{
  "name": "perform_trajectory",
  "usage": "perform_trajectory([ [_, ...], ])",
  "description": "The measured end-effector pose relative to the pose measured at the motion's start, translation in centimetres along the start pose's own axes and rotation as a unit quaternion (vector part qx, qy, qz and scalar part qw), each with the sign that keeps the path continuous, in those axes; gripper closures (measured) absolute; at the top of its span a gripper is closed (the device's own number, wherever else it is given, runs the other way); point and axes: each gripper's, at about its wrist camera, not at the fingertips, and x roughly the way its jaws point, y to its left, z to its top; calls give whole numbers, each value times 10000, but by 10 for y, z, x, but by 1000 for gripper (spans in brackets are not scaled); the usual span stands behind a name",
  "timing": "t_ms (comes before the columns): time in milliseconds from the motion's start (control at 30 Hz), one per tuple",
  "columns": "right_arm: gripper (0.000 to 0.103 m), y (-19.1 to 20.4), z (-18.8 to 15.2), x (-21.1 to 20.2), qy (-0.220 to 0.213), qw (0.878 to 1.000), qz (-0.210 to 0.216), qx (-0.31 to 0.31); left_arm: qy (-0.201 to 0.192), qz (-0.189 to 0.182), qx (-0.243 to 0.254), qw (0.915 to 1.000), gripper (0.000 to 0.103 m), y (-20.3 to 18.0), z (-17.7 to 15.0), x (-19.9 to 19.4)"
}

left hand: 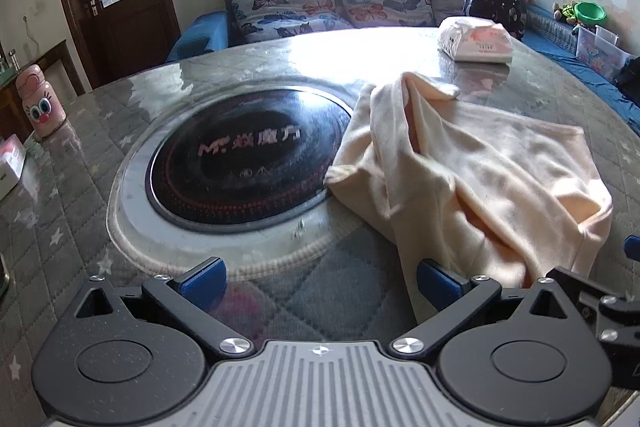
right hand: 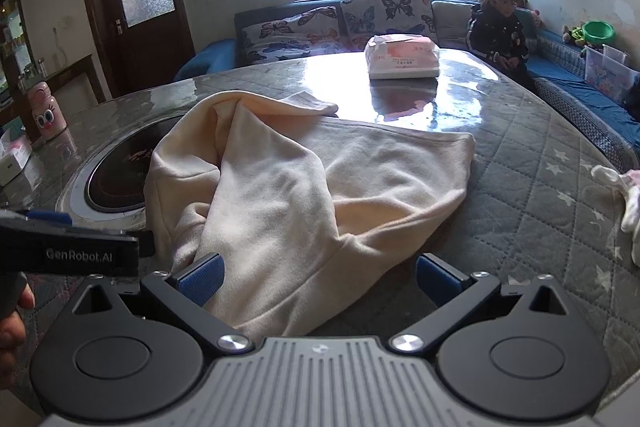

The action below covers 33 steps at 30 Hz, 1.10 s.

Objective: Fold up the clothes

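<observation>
Nearest the lens, the left gripper [left hand: 320,281] stood released, its blue pads wide apart over the quilted grey surface [left hand: 72,195], with nothing between them. Its right pad sat just beside the near hem of the cream garment [left hand: 472,179]. Likewise the right gripper [right hand: 320,277] was spread apart and grasped nothing, though the garment's [right hand: 304,179] near edge lay between its pads, touching the left one.

Beyond both, the garment lay rumpled on the surface, one part folded over toward the far left and overlapping the rim of the round black cooktop [left hand: 248,159] set into the surface. Farther back rested a tissue pack [right hand: 402,61], well apart from the garment. Behind it, a child [right hand: 500,23] sat on the blue sofa [right hand: 208,55] beside butterfly cushions [right hand: 340,23].
</observation>
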Motion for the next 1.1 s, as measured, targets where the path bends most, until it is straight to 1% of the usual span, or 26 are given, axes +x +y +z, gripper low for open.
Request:
perform_trajectory([
  [200,0,0,10,11,13,9999,10,-145,-140,-22,8,9999,0,0,20,1],
  [333,0,-3,15,15,-10,9999,24,-138,-202,-149,-11,9997,0,-1,35,-1],
  [467,0,-6,21,18,-39,9998,55,-163,-399,-269,43,9988,0,-6,52,-1],
  [667,2,-7,32,24,-117,9995,117,-282,-534,-306,222,9979,2,-13,78,24],
  [733,4,-8,35,26,-126,9994,139,-298,-517,-352,306,9976,9,-14,84,34],
  [767,4,-9,37,27,-119,9993,157,-310,-496,-388,343,9974,11,-14,87,39],
  [800,4,-10,38,29,-108,9993,173,-319,-461,-422,368,9974,17,-13,88,45],
  [833,5,-11,40,31,-97,9992,188,-327,-414,-456,384,9974,25,-13,90,50],
  [900,7,-12,44,35,-77,9991,217,-349,-316,-536,387,9973,35,-10,91,59],
  [933,9,-12,46,37,-70,9990,231,-366,-265,-566,375,9973,42,-8,91,62],
  [967,9,-12,47,38,-66,9990,241,-374,-229,-607,362,9972,46,-6,90,65],
  [1033,11,-12,51,41,-63,9987,283,-411,-165,-720,366,9966,64,-3,88,69],
  [1067,11,-12,55,44,-56,9984,324,-450,-135,-761,366,9963,67,-3,87,70],
  [1100,13,-11,57,47,-49,9982,363,-481,-108,-789,363,9962,72,-2,86,72],
])
